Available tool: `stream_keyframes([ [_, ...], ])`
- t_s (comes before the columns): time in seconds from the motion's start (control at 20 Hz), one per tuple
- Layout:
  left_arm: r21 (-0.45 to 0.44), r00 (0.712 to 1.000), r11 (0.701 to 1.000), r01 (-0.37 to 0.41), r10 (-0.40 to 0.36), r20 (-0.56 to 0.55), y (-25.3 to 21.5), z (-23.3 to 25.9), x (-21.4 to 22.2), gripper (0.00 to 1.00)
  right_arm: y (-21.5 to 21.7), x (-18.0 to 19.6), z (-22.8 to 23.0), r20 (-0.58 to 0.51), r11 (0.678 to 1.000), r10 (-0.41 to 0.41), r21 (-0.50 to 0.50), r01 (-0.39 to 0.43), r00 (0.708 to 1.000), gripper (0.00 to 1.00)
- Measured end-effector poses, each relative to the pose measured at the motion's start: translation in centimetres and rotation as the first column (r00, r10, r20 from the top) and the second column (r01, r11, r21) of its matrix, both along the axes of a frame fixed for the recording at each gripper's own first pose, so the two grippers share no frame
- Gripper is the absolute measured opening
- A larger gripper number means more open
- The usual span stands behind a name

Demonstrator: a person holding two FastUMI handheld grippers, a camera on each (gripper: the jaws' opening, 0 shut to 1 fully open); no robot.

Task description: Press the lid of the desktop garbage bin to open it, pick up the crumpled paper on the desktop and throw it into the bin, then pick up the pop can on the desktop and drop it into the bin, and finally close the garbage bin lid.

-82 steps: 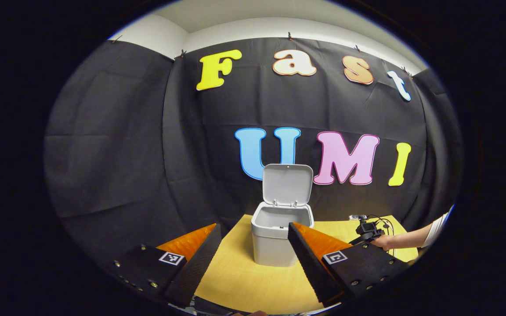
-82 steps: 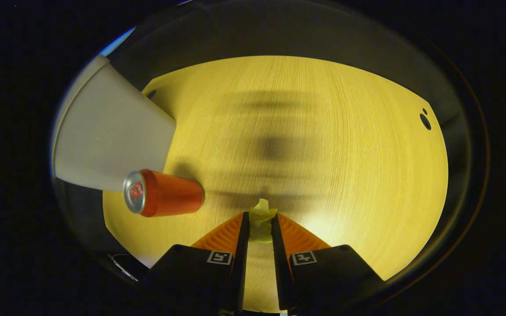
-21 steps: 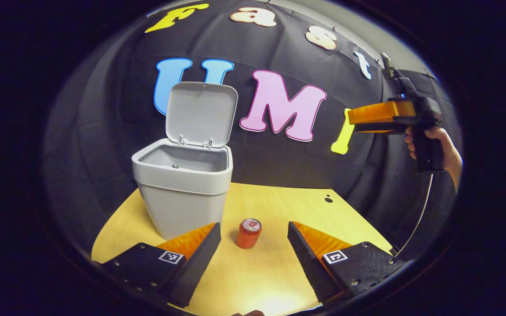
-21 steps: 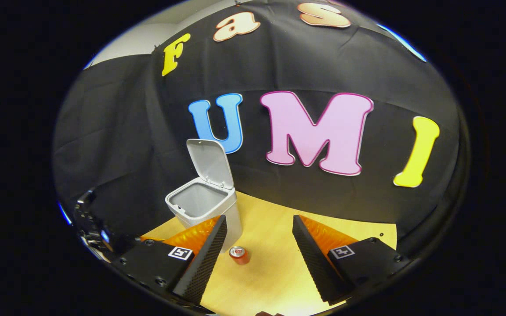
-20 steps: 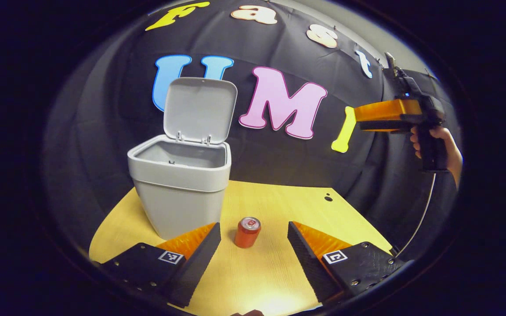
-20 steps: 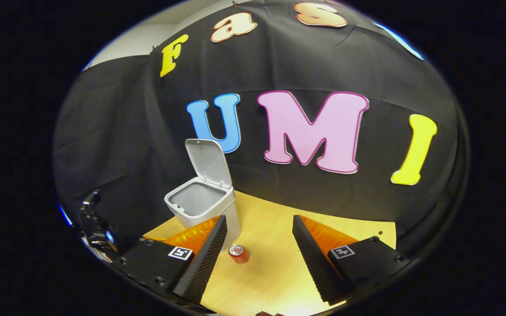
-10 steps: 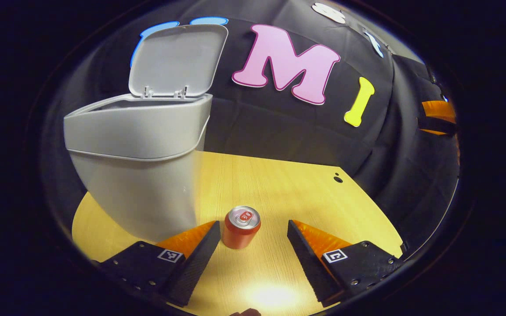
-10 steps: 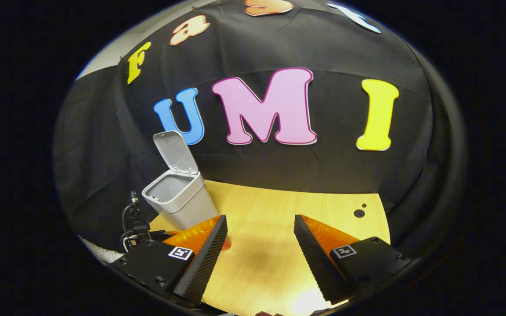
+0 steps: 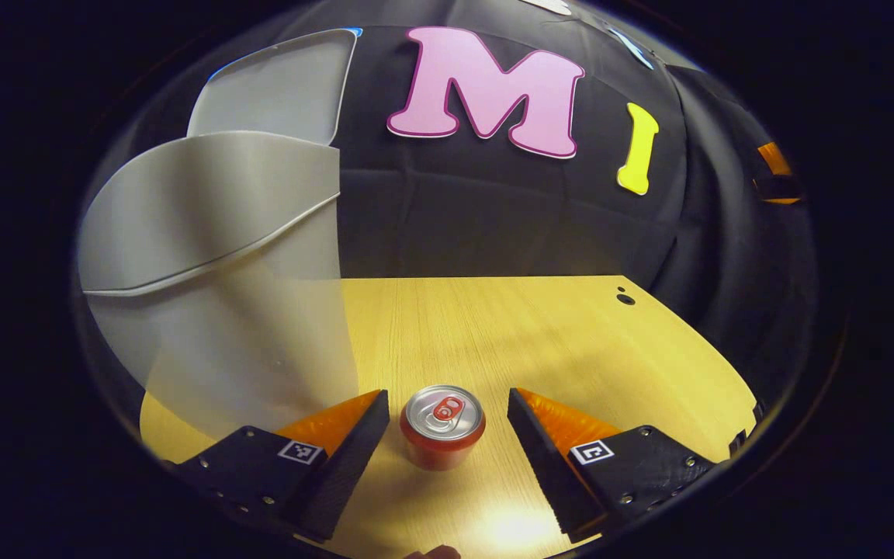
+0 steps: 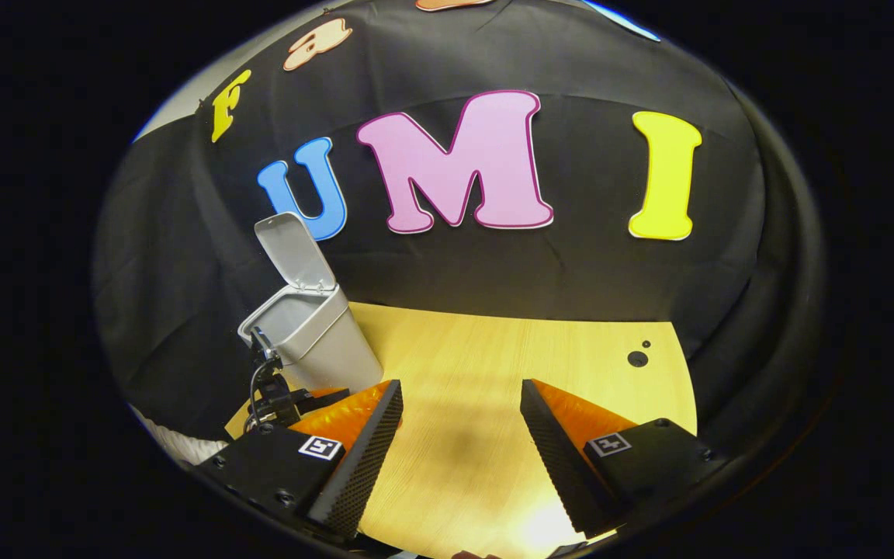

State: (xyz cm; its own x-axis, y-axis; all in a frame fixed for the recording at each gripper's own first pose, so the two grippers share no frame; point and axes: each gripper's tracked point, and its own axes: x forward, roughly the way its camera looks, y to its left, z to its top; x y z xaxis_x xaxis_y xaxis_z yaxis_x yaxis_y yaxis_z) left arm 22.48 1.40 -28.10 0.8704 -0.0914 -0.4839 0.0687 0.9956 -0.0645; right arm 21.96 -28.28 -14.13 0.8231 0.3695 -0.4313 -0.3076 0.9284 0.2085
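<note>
Spanning the lower half of both views, the pale wooden desk (image 9: 540,334) carries the task items in front of the black cloth booth wall (image 10: 493,264). On the desk stands the grey plastic desktop garbage bin (image 9: 214,264), upright, with its hinged grey lid (image 9: 276,85) raised and tilted back; in the left gripper view the bin body occupies the left side at close range, and in the right gripper view the same bin (image 10: 311,330) appears farther off at the left rear of the desk with the lid (image 10: 292,248) standing open. The left tool (image 9: 447,423) sits low over the desk with its jaws set wide, one finger on each side of the red aluminium pop can (image 9: 442,427); a gap shows between the can and each finger, so neither finger presses on it. The can stands upright on the desk, silver top and pull tab facing the camera, just beside the front right corner of the bin. The right tool (image 10: 459,435) is held above the desk with its jaws also wide and nothing between them. Two small dark holes (image 10: 637,357) mark the desk near its far right edge.
</note>
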Motion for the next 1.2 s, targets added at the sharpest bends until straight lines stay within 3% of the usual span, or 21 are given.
stream_keyframes([
  [0.8,0.02,0.997,0.999,-0.037,0.038,-0.06,0.5,-4.6,1.9,1.0,1.1,1.2,-1.5,-0.025,1.0,-0.001,-0.029,0.0,1.0,0.98],
  [0.95,0.046,0.998,0.999,-0.011,0.014,-0.064,0.4,-4.9,2.0,0.86,1.4,1.3,-1.9,-0.032,1.0,0.004,-0.03,-0.005,0.999,0.98],
  [1.2,0.06,0.999,0.998,-0.01,0.012,-0.042,0.5,-3.2,2.1,0.82,1.8,1.3,-1.6,-0.026,1.0,0.01,-0.025,-0.011,1.0,0.98],
])
